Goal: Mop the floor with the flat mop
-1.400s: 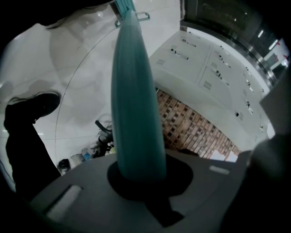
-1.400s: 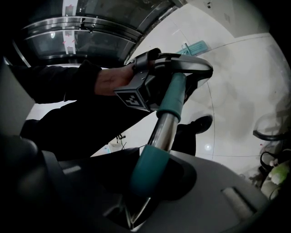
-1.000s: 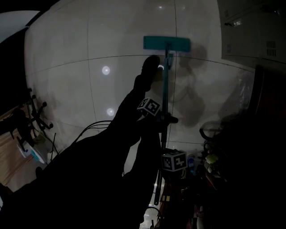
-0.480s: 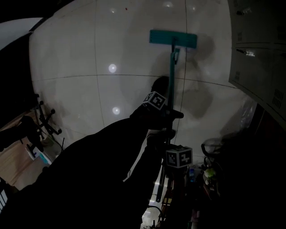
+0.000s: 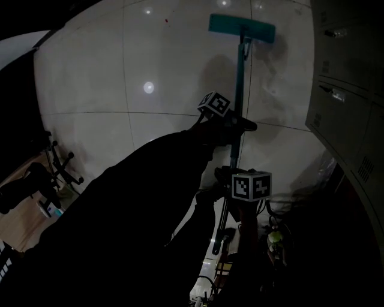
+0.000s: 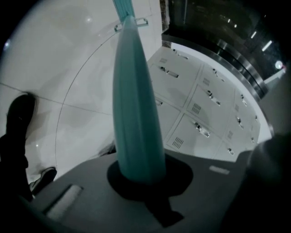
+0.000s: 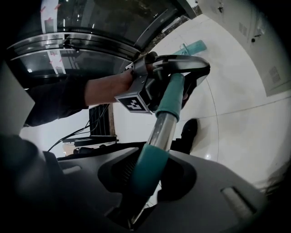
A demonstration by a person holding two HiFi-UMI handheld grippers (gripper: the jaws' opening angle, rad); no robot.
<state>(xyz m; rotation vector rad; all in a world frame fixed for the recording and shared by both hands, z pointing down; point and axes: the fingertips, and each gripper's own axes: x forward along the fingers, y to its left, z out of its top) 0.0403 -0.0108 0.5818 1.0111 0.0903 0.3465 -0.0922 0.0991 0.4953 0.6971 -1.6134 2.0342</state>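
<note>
The flat mop's teal head lies on the pale tiled floor far ahead, its teal handle running back toward me. My left gripper is shut on the handle partway up; in the left gripper view the teal handle rises from between the jaws toward the mop head. My right gripper is shut on the handle lower down, near its end. In the right gripper view the handle passes through the jaws up to the left gripper and the distant mop head.
Grey lockers line the right side, close to the mop head. A dark office chair base and cables stand at the left. Clutter and bottles sit low at the right near my feet. A shoe shows on the tiles.
The mop head has slid farther away across the tiles, toward the lockers. Both grippers have moved forward with the handle, staying shut on it.
</note>
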